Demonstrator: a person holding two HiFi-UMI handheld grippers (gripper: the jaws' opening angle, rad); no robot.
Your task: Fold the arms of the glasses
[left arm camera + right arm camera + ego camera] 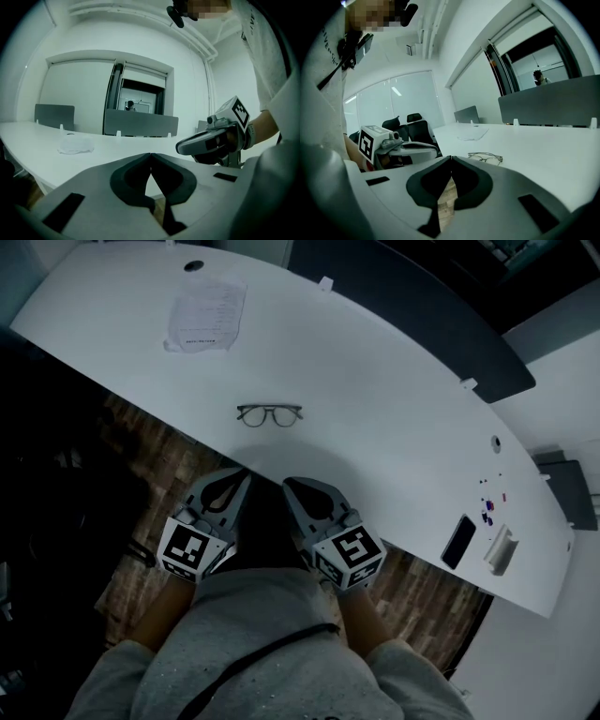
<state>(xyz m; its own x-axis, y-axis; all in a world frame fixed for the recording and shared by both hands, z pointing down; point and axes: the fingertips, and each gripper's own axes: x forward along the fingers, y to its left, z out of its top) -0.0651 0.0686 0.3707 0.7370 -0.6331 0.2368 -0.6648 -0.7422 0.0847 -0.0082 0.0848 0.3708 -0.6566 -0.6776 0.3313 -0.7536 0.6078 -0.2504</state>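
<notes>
**Both grippers shut and empty, short of the glasses**

You hold the left gripper [244, 476] and the right gripper [290, 485] side by side on your side of the glasses [269, 415], over the near edge of the table [394, 399]. Their tips angle in toward each other and dip slightly. On each, the grey moulded jaws meet at the tip with nothing between them, and the dark lining frames a teardrop gap. A black-and-white marker cube sits at the rear of each gripper. The glasses have a thin dark frame and two roundish clear lenses. They lie on the smooth, white, curved tabletop, apart from both grippers. A crumpled printed sheet [206, 313] lies beyond the glasses, to their left. A flat dark phone [458, 541] lies well to their right. Wood-grain flooring [155, 460] shows below the grippers.
</notes>
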